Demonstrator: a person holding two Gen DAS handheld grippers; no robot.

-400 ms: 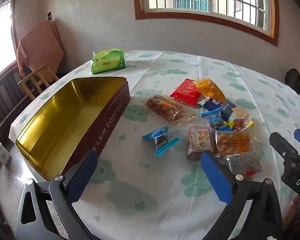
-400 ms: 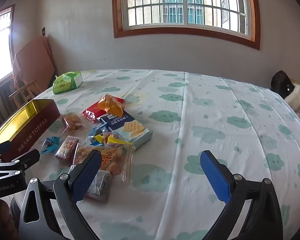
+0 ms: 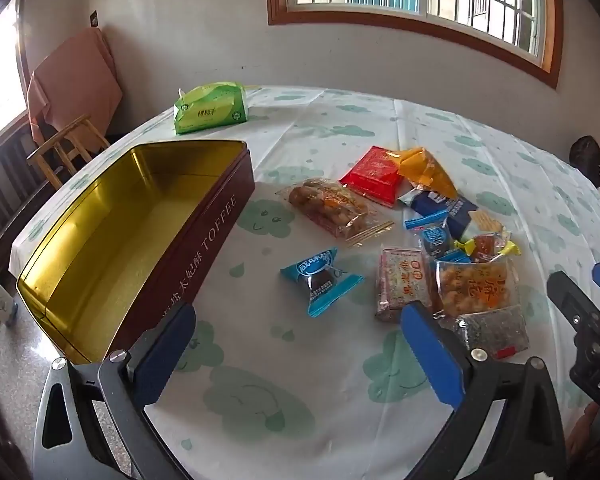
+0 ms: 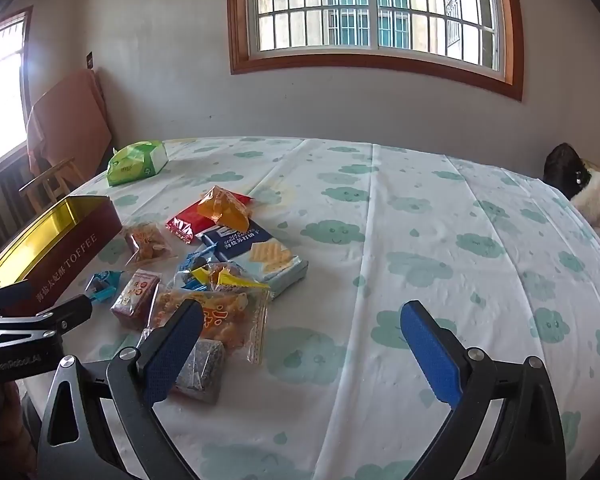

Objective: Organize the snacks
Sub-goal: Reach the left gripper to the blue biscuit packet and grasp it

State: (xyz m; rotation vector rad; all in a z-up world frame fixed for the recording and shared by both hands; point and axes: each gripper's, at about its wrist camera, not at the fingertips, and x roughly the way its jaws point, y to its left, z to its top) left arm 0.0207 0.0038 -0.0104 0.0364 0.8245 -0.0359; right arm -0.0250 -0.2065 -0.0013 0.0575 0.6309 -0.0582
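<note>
We hold the left tool [image 3: 298,354] with its blue pads spread wide and nothing between them. Our right tool [image 4: 300,350] is likewise wide apart and empty, tilted downward, just beside the left one.

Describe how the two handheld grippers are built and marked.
Both the left gripper and the right gripper have black angular frames with triangular cutouts, silver pivot screws and blue textured pads on the fingers. White lettering marks each body.

Both wrist views look down across the table [image 3: 340,420], sharing the snacks [image 4: 220,280].
</note>
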